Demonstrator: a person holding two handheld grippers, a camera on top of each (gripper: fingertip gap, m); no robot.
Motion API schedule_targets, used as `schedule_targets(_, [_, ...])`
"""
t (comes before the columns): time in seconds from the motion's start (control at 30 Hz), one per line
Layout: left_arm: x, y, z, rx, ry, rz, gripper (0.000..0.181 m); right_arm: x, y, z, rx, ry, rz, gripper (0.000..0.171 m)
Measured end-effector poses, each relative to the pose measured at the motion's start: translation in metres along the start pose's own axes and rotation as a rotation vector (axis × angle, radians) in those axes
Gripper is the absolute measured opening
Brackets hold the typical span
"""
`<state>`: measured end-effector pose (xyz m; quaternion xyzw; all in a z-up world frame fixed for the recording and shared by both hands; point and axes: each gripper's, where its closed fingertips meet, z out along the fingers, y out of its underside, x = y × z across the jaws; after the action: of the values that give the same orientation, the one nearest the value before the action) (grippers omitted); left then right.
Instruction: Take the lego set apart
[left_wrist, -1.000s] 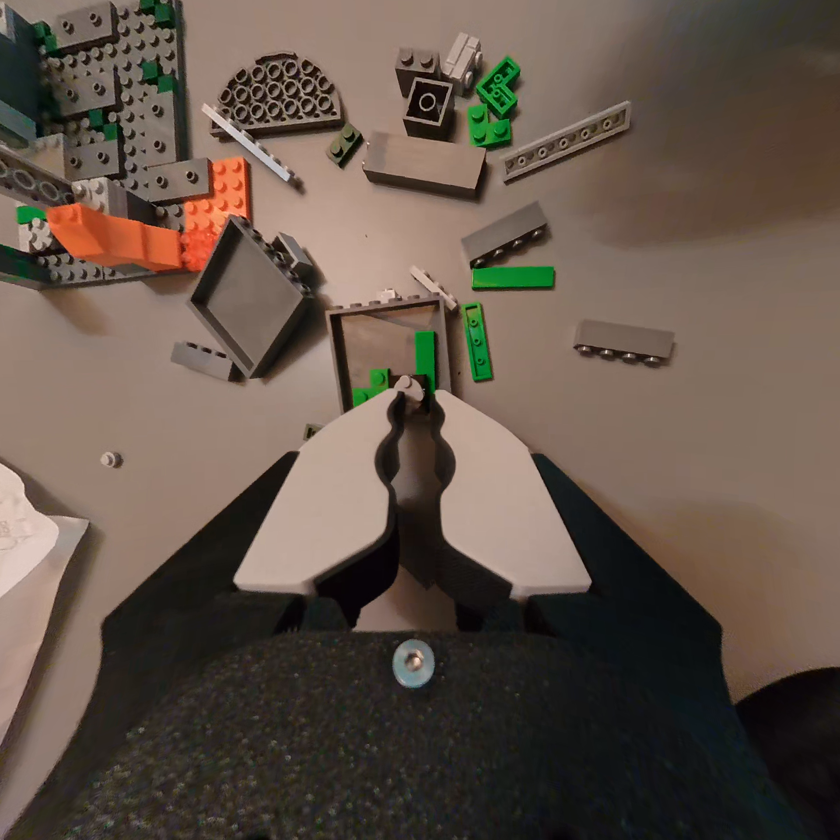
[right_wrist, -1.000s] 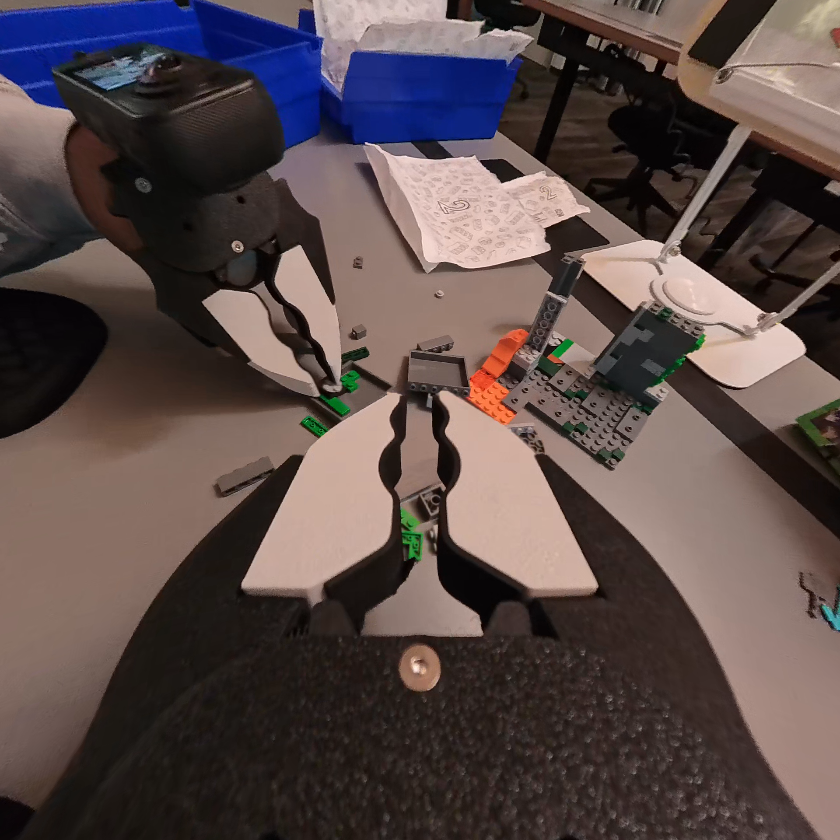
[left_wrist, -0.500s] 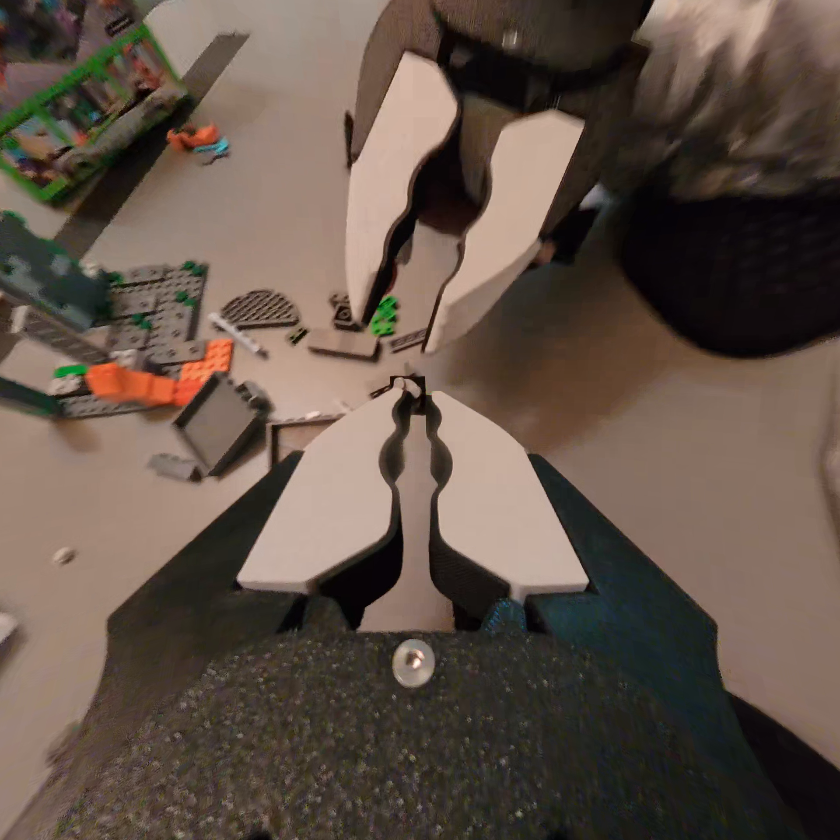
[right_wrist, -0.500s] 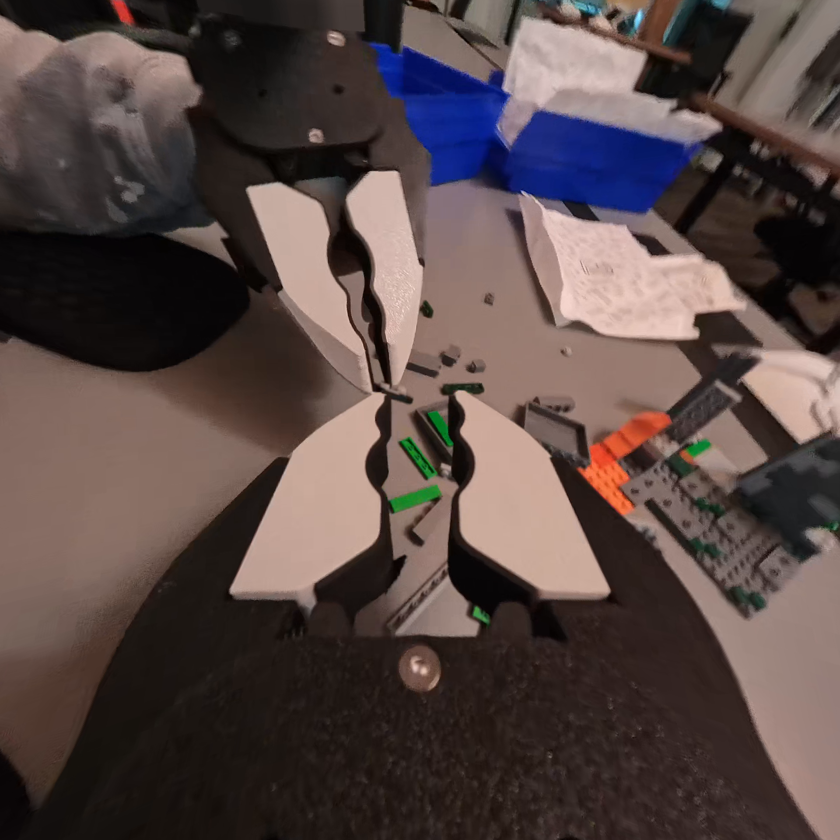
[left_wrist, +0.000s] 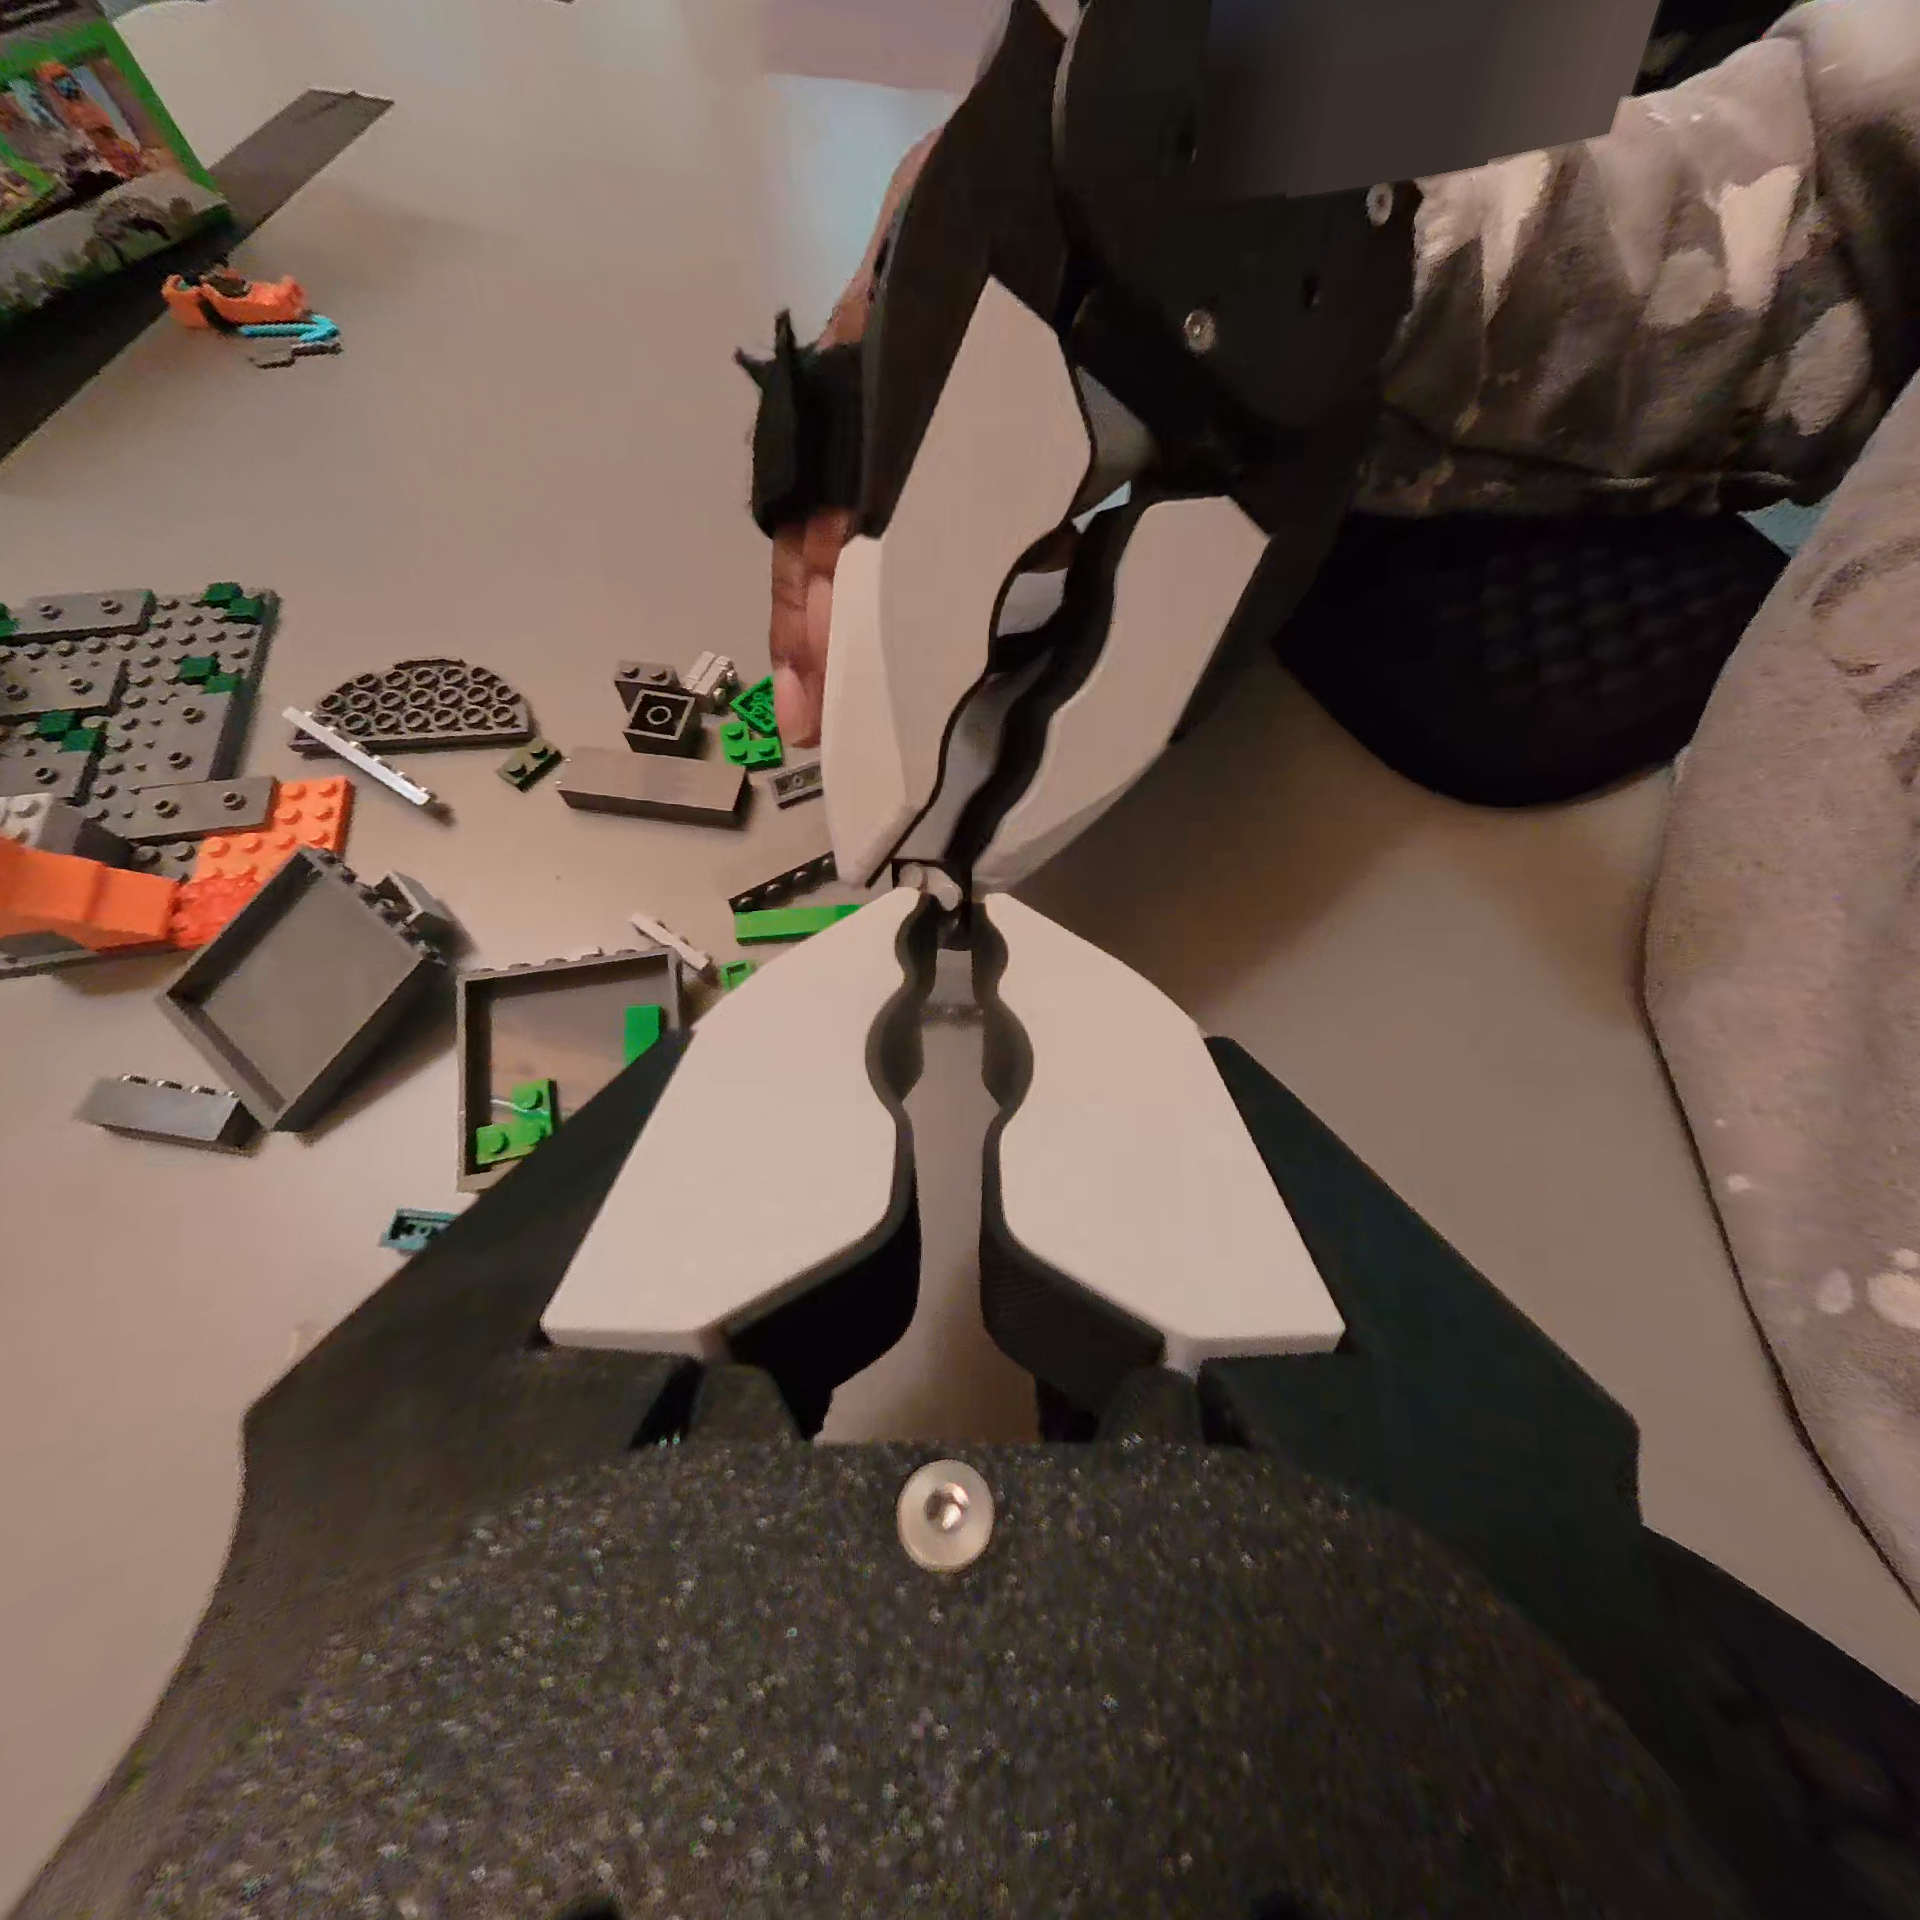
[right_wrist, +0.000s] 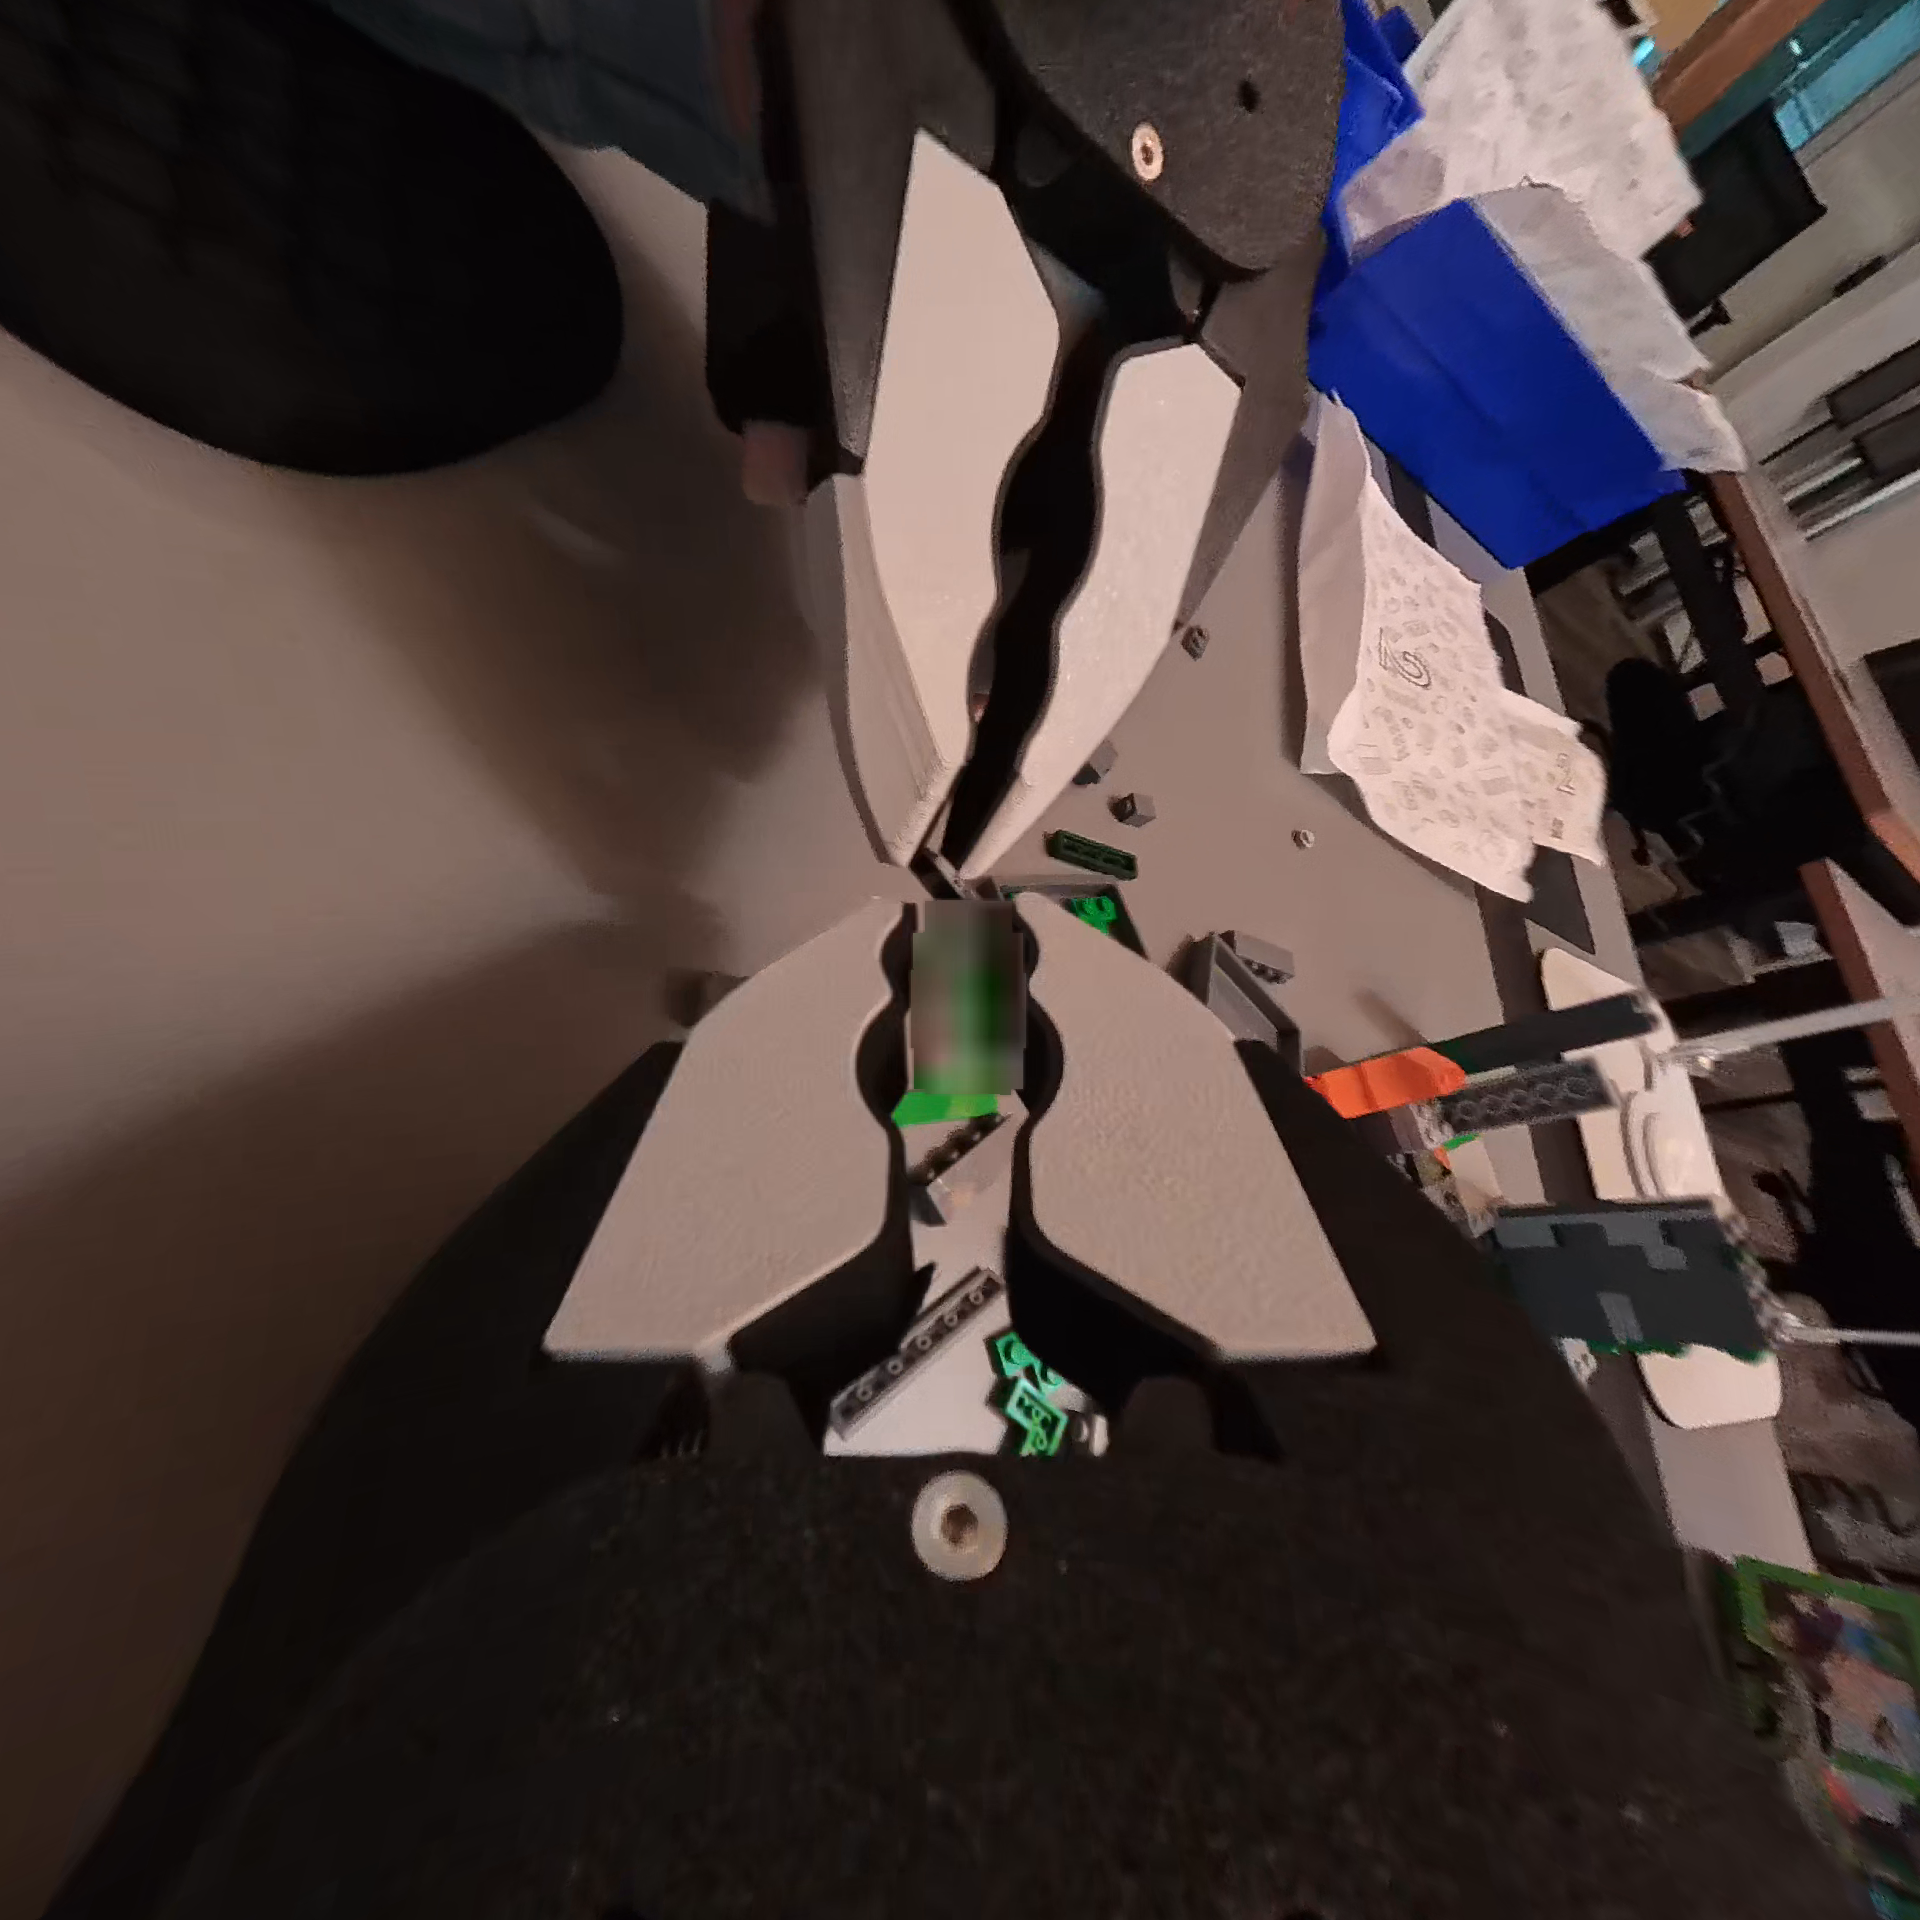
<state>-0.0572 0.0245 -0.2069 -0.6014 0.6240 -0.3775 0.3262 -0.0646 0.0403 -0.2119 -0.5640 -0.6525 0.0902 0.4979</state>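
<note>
My left gripper (left_wrist: 940, 914) is shut on a small grey-and-dark lego piece (left_wrist: 928, 883) and holds it above the table. My right gripper (left_wrist: 930, 878) comes in from above and meets it tip to tip, its fingertips a narrow gap apart on either side of that piece. In the right wrist view my right gripper (right_wrist: 958, 912) shows that gap, with the left gripper (right_wrist: 940, 868) and the piece (right_wrist: 940, 881) just beyond. I cannot tell whether the right fingers touch the piece. The partly stripped grey baseplate (left_wrist: 135, 707) with orange bricks (left_wrist: 281, 831) lies to the left.
Loose parts lie on the grey table: a grey frame (left_wrist: 566, 977) with green bits inside, a grey box part (left_wrist: 301, 997), a half-round plate (left_wrist: 426, 707) and green plates (left_wrist: 790, 923). Blue bins (right_wrist: 1475, 395), printed paper bags (right_wrist: 1444, 748) and a dark wall section (right_wrist: 1631, 1288) are to the right. My two grippers' fingertips are within a few centimetres of each other. Left tips and right tips are each some 25 cm from the partly stripped grey baseplate (left_wrist: 135, 707).
My left gripper lifted the small piece out of the grey frame and turned toward the right gripper. The right gripper rose, closed the distance tip to tip and narrowed its jaws.
</note>
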Motion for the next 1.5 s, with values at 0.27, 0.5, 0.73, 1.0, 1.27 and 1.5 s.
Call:
schedule_targets(0.27, [-0.015,-0.012,-0.008,0.136,-0.066,-0.114,0.009,0.021,0.004,-0.005,-0.01,0.147,-0.039,0.003])
schedule_targets(0.5, [-0.026,-0.028,-0.016,0.357,0.071,-0.524,0.015,0.046,-0.004,-0.014,-0.027,0.373,-0.216,0.003])
schedule_targets(0.73, [-0.027,-0.046,-0.028,0.524,0.225,-0.742,0.013,0.051,-0.014,-0.015,-0.02,0.475,-0.352,0.003])
schedule_targets(1.0, [-0.026,-0.047,-0.027,0.547,0.283,-0.849,0.011,0.051,-0.021,-0.016,-0.021,0.521,-0.424,0.003])
schedule_targets(1.27, [-0.025,-0.047,-0.028,0.562,0.334,-0.911,0.006,0.049,-0.023,-0.016,-0.015,0.535,-0.445,0.003])
schedule_targets(1.5, [-0.038,-0.042,-0.034,0.568,0.173,-0.819,0.003,0.045,-0.021,-0.014,0.054,0.463,-0.276,0.014])
